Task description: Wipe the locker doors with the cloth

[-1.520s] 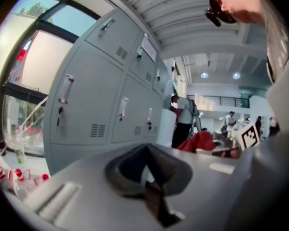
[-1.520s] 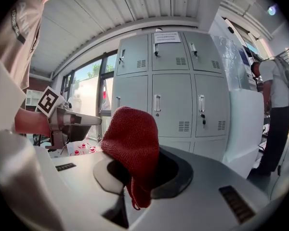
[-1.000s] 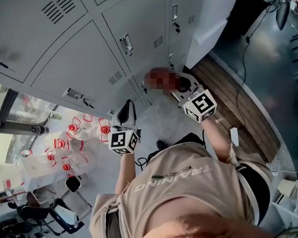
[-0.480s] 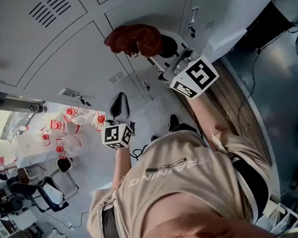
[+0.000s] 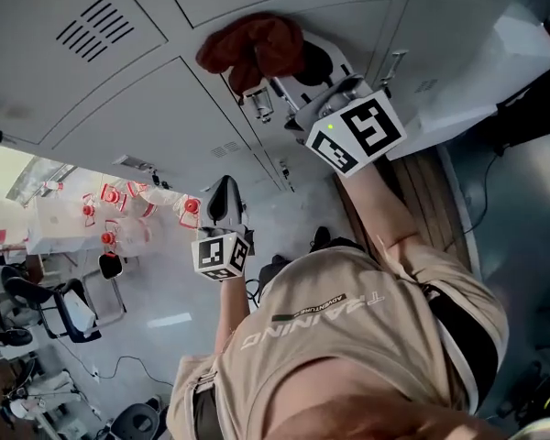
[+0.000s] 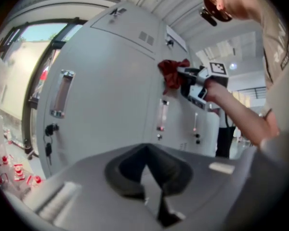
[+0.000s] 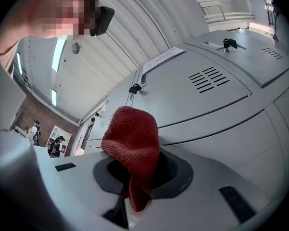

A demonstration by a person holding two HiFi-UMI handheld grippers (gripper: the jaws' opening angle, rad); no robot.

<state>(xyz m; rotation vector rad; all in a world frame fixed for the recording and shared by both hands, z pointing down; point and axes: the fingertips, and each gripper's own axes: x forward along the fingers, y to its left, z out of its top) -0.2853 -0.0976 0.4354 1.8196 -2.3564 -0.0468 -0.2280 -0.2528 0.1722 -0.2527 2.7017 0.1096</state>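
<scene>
A red knitted cloth [image 5: 252, 49] is bunched against a grey locker door [image 5: 147, 99] at the top of the head view. My right gripper [image 5: 280, 67] is shut on the cloth, raised to the door just right of it. In the right gripper view the cloth [image 7: 133, 141] humps up out of the jaws and hangs over them, with vented doors [image 7: 209, 93] beyond. My left gripper [image 5: 223, 200] hangs low and away from the lockers. In its own view the left gripper [image 6: 145, 153] is shut on nothing, and the cloth [image 6: 172, 73] shows far ahead.
Door latches [image 5: 257, 104] and keys in a lock [image 6: 48, 129] stick out from the locker fronts. Several bottles with red caps [image 5: 110, 214] stand on a table at the left, by chairs [image 5: 46, 305]. A wooden platform [image 5: 412, 181] runs along the right.
My right gripper has lifted the red cloth from low near the floor up to the locker door. The left gripper has stayed low, and the head view has tilted.
</scene>
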